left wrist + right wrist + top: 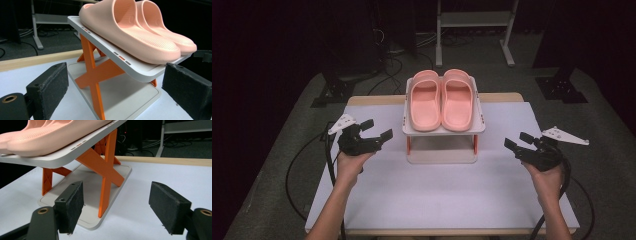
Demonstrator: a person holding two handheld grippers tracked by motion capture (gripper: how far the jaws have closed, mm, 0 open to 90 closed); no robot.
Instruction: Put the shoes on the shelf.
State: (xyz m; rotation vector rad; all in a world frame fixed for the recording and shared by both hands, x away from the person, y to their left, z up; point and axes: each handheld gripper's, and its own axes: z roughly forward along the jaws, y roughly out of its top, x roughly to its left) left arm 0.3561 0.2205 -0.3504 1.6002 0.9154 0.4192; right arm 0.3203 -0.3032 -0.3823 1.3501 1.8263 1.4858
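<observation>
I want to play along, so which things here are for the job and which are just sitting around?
For the job:
- pair of pink foam slippers
- white two-level rack with orange X-shaped legs
- left tongs, open
- right tongs, open

Just sitting around:
- white metal stand on the floor behind the table
- black cables on the floor

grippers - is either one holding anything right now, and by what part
Nothing is held. The left gripper and right gripper are both open, on either side of the shoe rack with the pink slippers.
</observation>
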